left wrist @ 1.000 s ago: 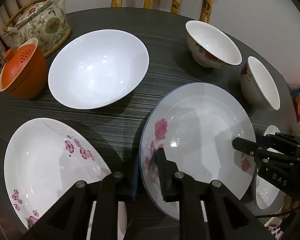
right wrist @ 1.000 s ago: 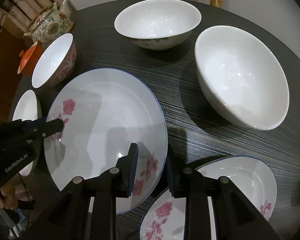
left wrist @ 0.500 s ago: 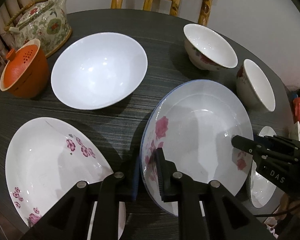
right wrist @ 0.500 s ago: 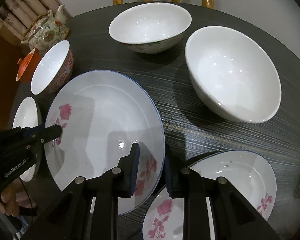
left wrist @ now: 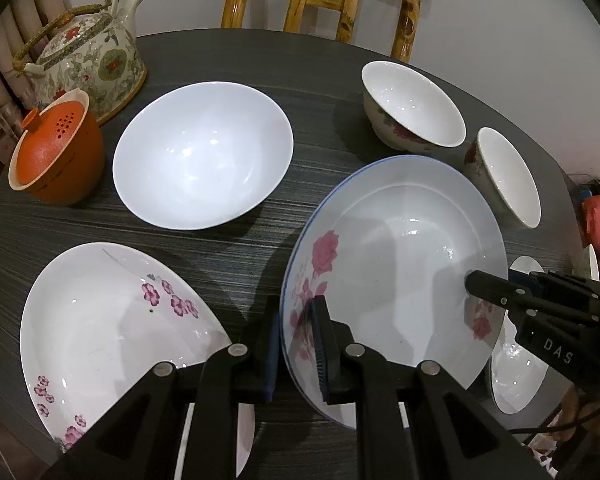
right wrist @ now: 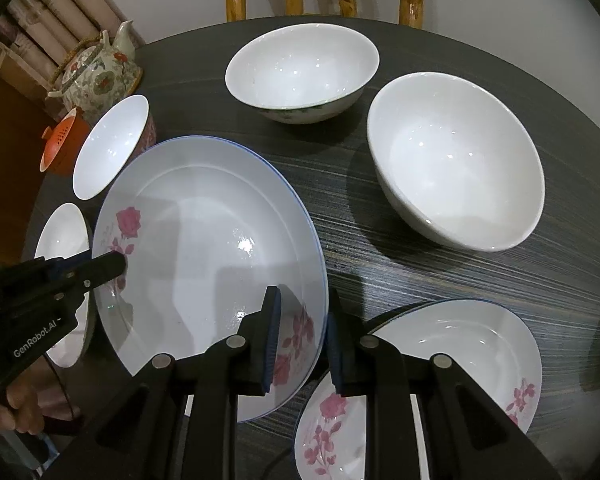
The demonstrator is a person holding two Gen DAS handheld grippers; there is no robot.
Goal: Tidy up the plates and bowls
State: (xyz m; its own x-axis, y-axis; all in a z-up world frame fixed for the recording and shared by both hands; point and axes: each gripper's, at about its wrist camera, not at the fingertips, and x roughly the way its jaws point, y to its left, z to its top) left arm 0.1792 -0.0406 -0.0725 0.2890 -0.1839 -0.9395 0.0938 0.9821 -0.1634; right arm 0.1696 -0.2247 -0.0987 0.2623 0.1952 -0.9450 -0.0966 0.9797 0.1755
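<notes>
Your left tongs (left wrist: 296, 344) and right tongs (right wrist: 300, 340) each pinch opposite rims of the blue-rimmed rose plate (left wrist: 400, 264), tilted above the dark surface (left wrist: 300, 96), between 2 other plates and several bowls.

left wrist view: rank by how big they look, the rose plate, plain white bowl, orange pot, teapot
1. rose plate, though it is nearest the camera, which inflates it
2. plain white bowl
3. teapot
4. orange pot; close to the teapot, so these two are unsure
</notes>
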